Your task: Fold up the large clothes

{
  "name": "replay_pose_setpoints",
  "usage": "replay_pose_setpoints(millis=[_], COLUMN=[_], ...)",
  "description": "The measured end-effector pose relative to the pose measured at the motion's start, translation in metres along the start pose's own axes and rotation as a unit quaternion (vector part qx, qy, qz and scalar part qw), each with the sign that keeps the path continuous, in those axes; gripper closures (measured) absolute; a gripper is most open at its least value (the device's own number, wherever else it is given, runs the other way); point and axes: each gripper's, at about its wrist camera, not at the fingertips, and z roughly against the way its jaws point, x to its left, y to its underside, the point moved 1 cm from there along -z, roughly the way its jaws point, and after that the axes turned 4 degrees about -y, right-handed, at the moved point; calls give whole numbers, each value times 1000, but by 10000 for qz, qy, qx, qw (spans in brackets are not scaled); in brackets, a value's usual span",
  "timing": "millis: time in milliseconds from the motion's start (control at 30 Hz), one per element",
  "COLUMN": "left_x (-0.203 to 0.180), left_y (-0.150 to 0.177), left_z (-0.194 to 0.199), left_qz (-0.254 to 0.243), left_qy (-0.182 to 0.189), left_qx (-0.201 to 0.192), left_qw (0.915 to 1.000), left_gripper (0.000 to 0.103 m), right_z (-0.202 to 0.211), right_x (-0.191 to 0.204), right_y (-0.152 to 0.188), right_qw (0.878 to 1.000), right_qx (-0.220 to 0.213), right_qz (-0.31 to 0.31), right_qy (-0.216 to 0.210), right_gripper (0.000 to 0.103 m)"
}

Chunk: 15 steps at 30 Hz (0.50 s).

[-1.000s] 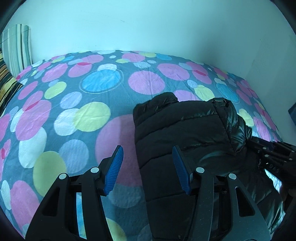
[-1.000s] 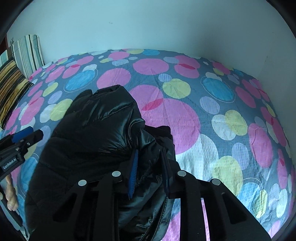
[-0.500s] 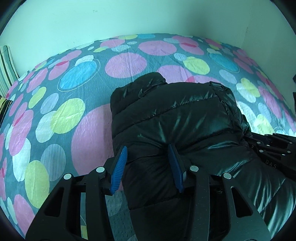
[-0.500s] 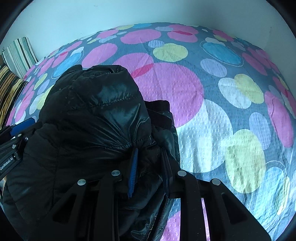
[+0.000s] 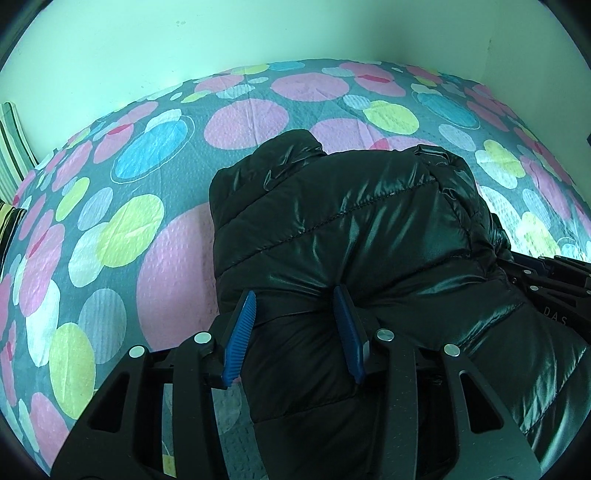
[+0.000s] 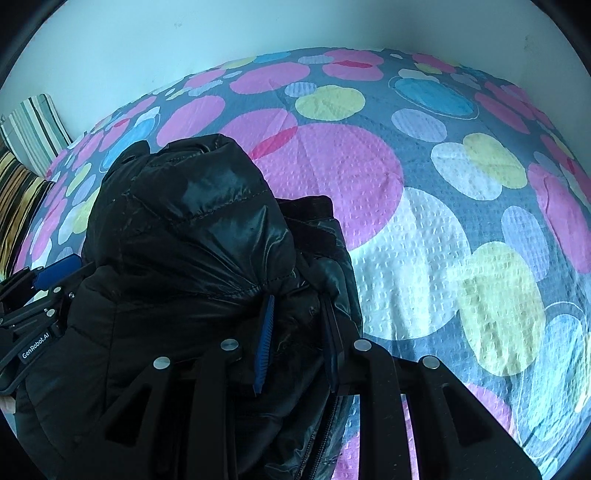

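A shiny black puffer jacket (image 5: 351, 236) lies bunched on a bed, folded over on itself; it also fills the left of the right wrist view (image 6: 192, 236). My left gripper (image 5: 295, 306) is closed on a thick fold at the jacket's left edge, its blue pads pressing into the padding. My right gripper (image 6: 297, 314) is shut on bunched fabric at the jacket's right edge, beside a zipper. The right gripper's body shows at the right edge of the left wrist view (image 5: 554, 284). The left gripper's body shows at the left of the right wrist view (image 6: 40, 295).
The bed has a grey sheet with pink, yellow and blue circles (image 6: 443, 206), also in the left wrist view (image 5: 110, 236). Striped pillows (image 6: 29, 147) lie at the far left. A pale wall (image 5: 258, 33) runs behind the bed.
My left gripper moved right onto the jacket's edge and closed from wide open onto a fold. Both grippers pushed forward, and the jacket has bunched up closer to the cameras.
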Motion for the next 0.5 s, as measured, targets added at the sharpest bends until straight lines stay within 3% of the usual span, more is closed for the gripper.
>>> replay_pose_setpoints(millis=[500], left_x=[10], left_y=[2], left_z=[22], left_qz=[197], left_qy=[-45], left_qx=[-250], left_qw=[9995], left_gripper=[58], right_z=[14], right_x=[3], right_y=[0], right_qw=[9998], right_qx=[-213], right_qz=[-18], right_qy=[9], right_gripper=[77])
